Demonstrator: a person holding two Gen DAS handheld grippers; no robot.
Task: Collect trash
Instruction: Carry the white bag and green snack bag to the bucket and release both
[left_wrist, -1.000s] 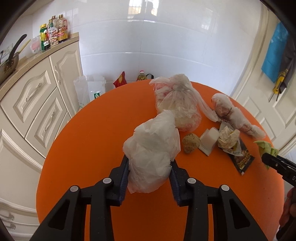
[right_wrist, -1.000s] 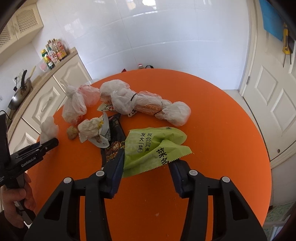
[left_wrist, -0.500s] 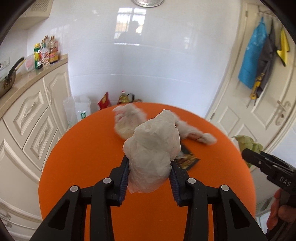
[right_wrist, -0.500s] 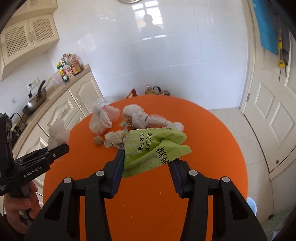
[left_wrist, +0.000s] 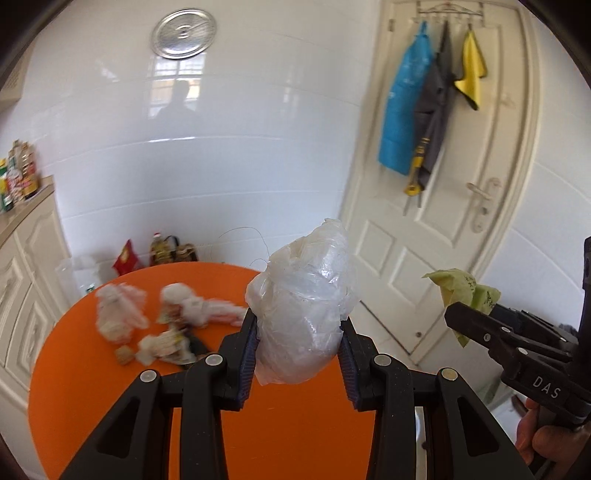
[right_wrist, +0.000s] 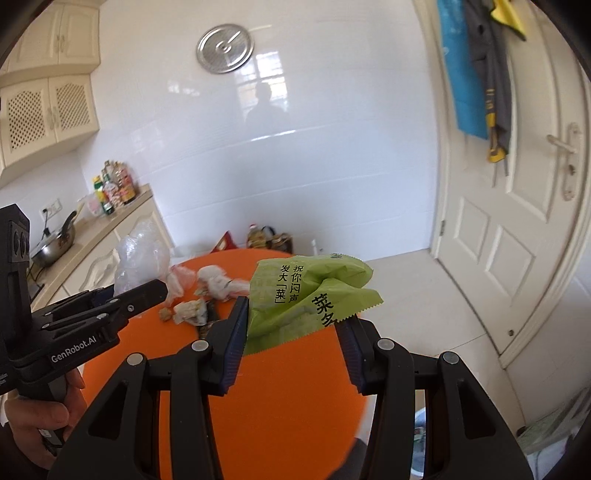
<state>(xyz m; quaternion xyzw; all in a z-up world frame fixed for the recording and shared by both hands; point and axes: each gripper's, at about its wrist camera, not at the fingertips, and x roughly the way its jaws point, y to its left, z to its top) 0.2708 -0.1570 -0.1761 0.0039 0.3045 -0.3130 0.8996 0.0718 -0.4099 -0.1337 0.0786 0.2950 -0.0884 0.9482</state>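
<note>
The left claw was closed on a crumpled white plastic bag, which filled the middle of the left wrist view and stood up above the two fingers. The right claw held a green snack wrapper with black print, pinched between its pads in the center of the right wrist view. Both pieces were lifted clear of the orange tabletop and touched nothing else.

As I judge it, the task was only partly done. Two pieces of trash were already picked up, one in each claw, but no bin showed clearly in either view, so they were not yet thrown away. More trash remained on the tabletop at the middle left of the left wrist view: a group of tied plastic bags, some crumpled paper near a dark packet, and a small brown lump. These things were blurred, so I could not tell their exact number. They would need further trips after the held pieces are dropped somewhere.
</note>
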